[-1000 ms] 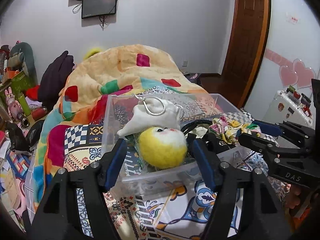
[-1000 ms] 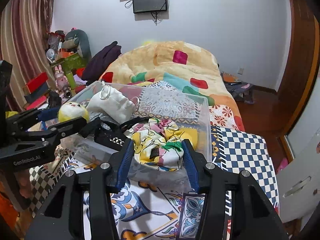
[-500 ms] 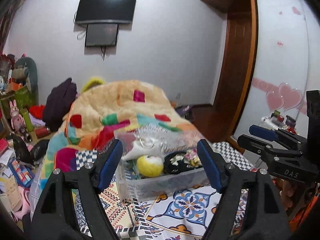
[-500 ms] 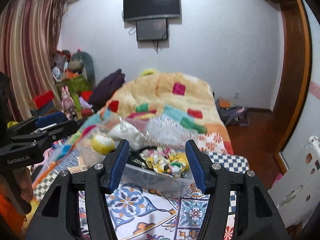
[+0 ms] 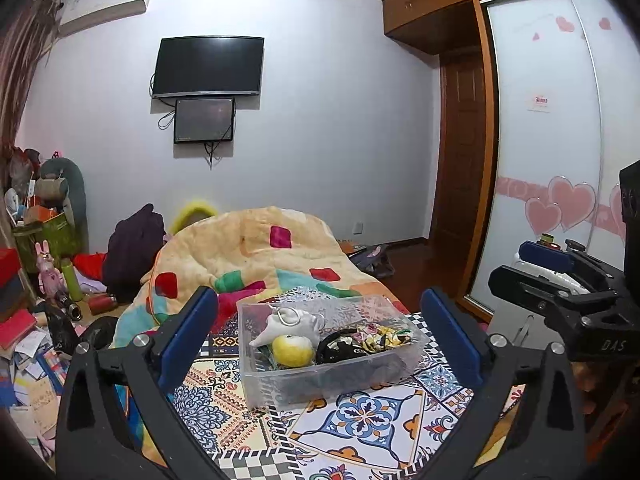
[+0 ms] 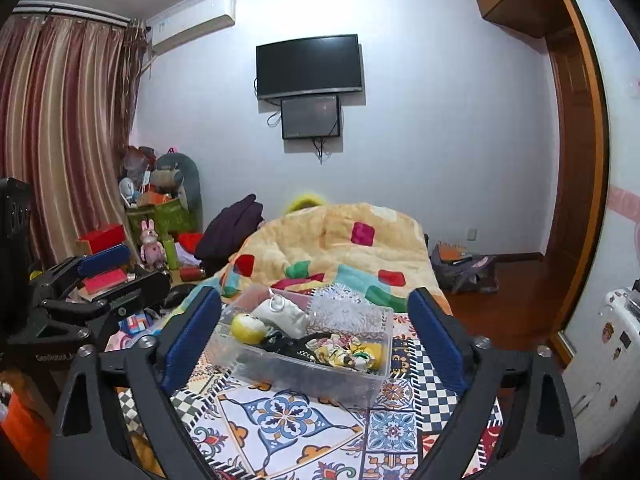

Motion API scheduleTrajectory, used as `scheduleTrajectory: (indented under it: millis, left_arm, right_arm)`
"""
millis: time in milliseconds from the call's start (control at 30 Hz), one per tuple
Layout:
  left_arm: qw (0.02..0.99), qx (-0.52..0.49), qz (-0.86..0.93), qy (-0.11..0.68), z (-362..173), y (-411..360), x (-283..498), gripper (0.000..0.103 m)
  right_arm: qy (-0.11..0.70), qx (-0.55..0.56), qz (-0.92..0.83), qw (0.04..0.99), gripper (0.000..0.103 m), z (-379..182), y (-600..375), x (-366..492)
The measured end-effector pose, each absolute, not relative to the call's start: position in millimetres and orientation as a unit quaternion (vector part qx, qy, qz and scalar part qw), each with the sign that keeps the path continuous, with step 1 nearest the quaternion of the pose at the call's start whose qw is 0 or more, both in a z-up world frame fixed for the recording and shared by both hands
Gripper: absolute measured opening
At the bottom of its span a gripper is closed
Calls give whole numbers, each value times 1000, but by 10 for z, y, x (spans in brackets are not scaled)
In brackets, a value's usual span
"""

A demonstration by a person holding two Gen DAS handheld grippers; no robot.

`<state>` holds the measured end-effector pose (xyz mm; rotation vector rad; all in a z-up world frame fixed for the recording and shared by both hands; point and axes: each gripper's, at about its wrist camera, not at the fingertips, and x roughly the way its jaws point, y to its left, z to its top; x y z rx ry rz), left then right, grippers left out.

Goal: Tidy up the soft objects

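From the left view, our left tool (image 5: 320,338) was spread wide and held nothing. The clear plastic bin (image 5: 332,384) sat on the bed straight ahead, with a yellow fuzzy ball (image 5: 293,351) inside.

From the right view, our right tool (image 6: 314,330) was wide and empty too. The bin (image 6: 308,380) lay ahead, its long side slanting right, about equally near both.

The bed (image 5: 360,420) is covered by a patterned sheet; a clear bin (image 5: 328,376) is set mid-bed, and a bunched quilt (image 5: 256,256) is heaped toward its far end.
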<state>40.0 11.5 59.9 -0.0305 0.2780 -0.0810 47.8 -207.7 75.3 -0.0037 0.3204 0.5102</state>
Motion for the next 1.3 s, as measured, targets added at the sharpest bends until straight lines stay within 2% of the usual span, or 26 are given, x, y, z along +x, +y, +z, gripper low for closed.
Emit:
scheduleTrajectory:
  millis: [1300]
  left_arm:
    - [990, -17, -39, 138, 513, 118, 373, 103]
  right_arm:
    - [159, 0, 250, 955, 96, 693, -2133, 399]
